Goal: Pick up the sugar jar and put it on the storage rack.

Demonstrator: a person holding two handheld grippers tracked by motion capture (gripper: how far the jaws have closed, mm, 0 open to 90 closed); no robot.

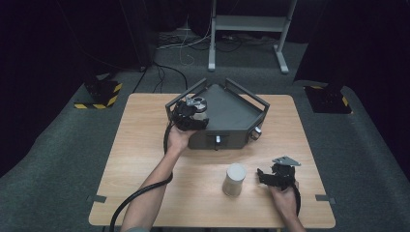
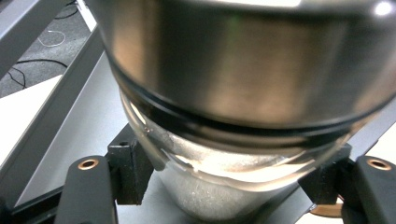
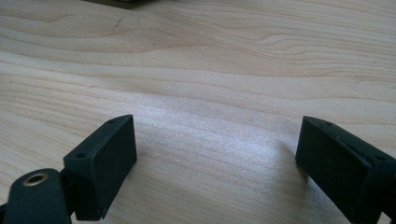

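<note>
My left gripper (image 1: 193,112) is shut on a steel cup (image 1: 197,103) at the left corner of a grey railed tray (image 1: 233,112). In the left gripper view the steel cup (image 2: 243,70) looms close, with a black ring and a clear band around it. Both black jaws press on its lower sides, and the tray floor (image 2: 79,135) lies behind. My right gripper (image 1: 265,177) rests low near the table's front right, open, a short way right of a pale cylinder (image 1: 234,179). In the right gripper view its gripper (image 3: 215,154) stands wide apart over bare wood, with nothing between its fingers.
The tray sits at the far middle of the wooden table (image 1: 140,150), with knobs on its front wall (image 1: 217,139). Cables trail from both grippers. Beyond the table are grey floor, a metal stand (image 1: 251,24) and yellow-black striped blocks (image 1: 99,94).
</note>
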